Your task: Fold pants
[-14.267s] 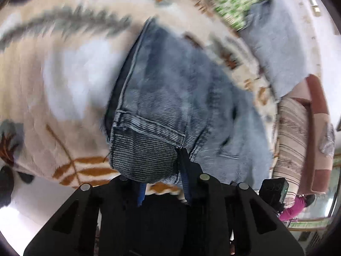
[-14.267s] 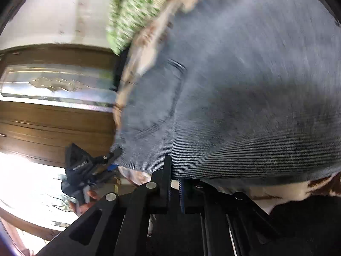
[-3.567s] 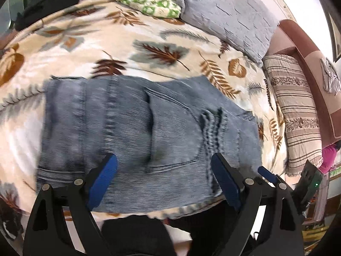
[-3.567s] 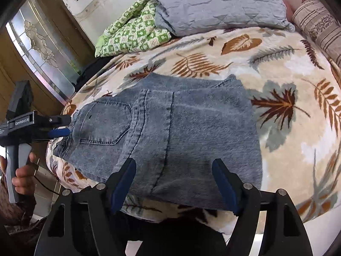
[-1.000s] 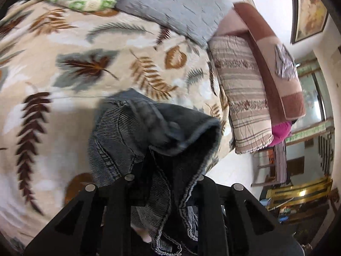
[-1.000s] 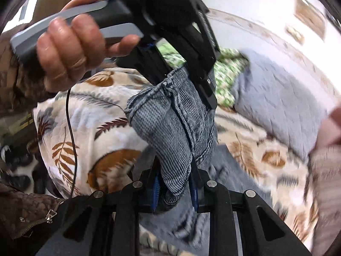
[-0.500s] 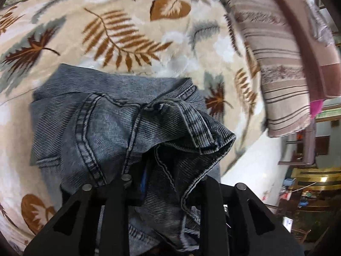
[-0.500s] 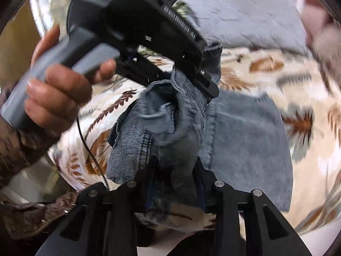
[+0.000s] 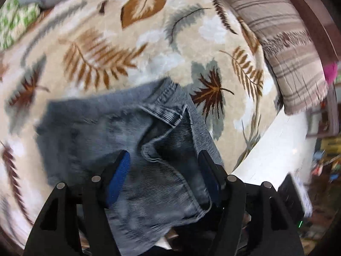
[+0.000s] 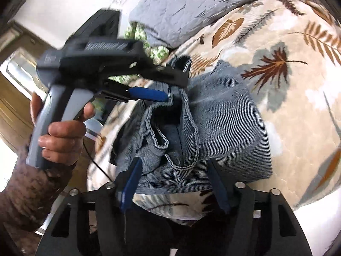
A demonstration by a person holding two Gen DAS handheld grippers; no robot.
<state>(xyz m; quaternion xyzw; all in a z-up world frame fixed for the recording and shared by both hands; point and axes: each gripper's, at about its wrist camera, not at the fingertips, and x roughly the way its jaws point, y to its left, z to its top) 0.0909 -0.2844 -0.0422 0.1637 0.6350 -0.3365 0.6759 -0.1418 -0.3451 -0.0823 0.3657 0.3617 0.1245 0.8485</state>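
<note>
The grey-blue denim pants (image 9: 119, 132) lie folded into a compact stack near the bed's front edge, with a rumpled waistband flap (image 10: 177, 132) on top. My left gripper (image 9: 164, 170) is open just above the stack, jaws on either side of the flap. In the right wrist view it (image 10: 174, 87) hovers over the stack's far left part, held in a hand. My right gripper (image 10: 173, 179) is open over the stack's near edge and holds nothing.
The pants rest on a beige leaf-patterned blanket (image 9: 149, 49). A striped folded blanket (image 9: 287, 49) lies at the right, a grey quilted pillow (image 10: 191, 6) and a green patterned cloth (image 10: 140, 36) at the back. The white bed edge (image 9: 272, 149) runs lower right.
Both grippers were shut on the bunched denim and carrying it over the stack. Both have opened and the fold now lies on the pants.
</note>
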